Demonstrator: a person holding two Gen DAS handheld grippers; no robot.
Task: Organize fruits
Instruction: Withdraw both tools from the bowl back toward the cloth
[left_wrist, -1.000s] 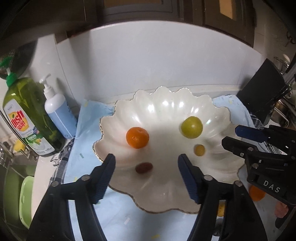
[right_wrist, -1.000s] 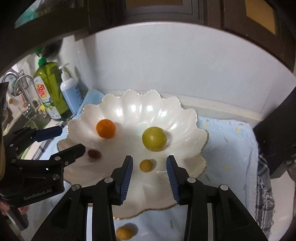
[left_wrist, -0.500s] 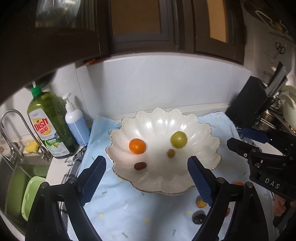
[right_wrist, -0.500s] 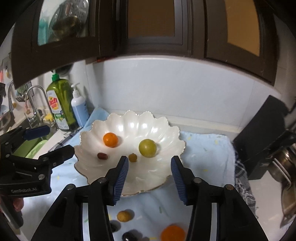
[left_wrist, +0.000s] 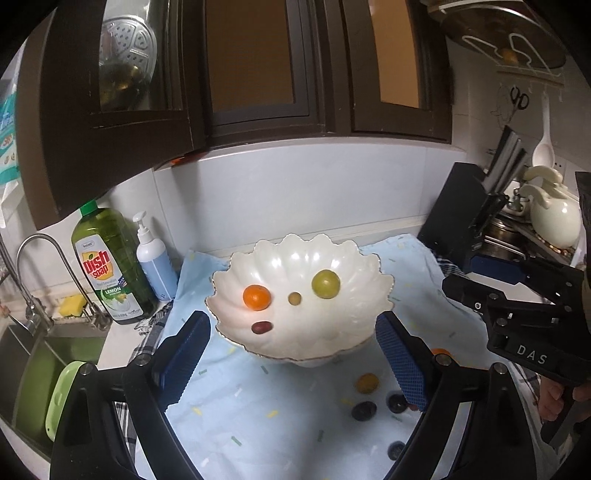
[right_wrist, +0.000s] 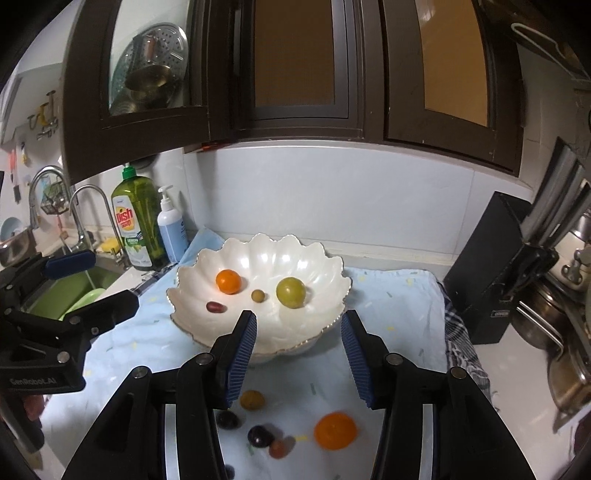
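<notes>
Dish soap bottle (left_wrist: 107, 266) stands upright left of the blue cloth (left_wrist: 258, 402), touching the pump bottle (left_wrist: 155, 264). Faucet (left_wrist: 44, 273) and sink (left_wrist: 33, 358) lie further left. Knife block (right_wrist: 498, 266) stands right of the cloth.

Home kitchen. Dark wood wall cabinets (right_wrist: 295, 74) overhead, metal colander (right_wrist: 155, 70) behind glass door. Sink (left_wrist: 40, 354) with curved faucet (right_wrist: 92, 214) at left, dish soap bottle (left_wrist: 107, 266), pump dispenser (left_wrist: 155, 262), yellow sponge (left_wrist: 72, 306) beside. Knife block (right_wrist: 495, 280) at right, steel pots (right_wrist: 565, 332) near it, ladle (left_wrist: 545, 147) and scissors (left_wrist: 519, 99) hung on wall. White tiled backsplash (right_wrist: 332, 199).
</notes>
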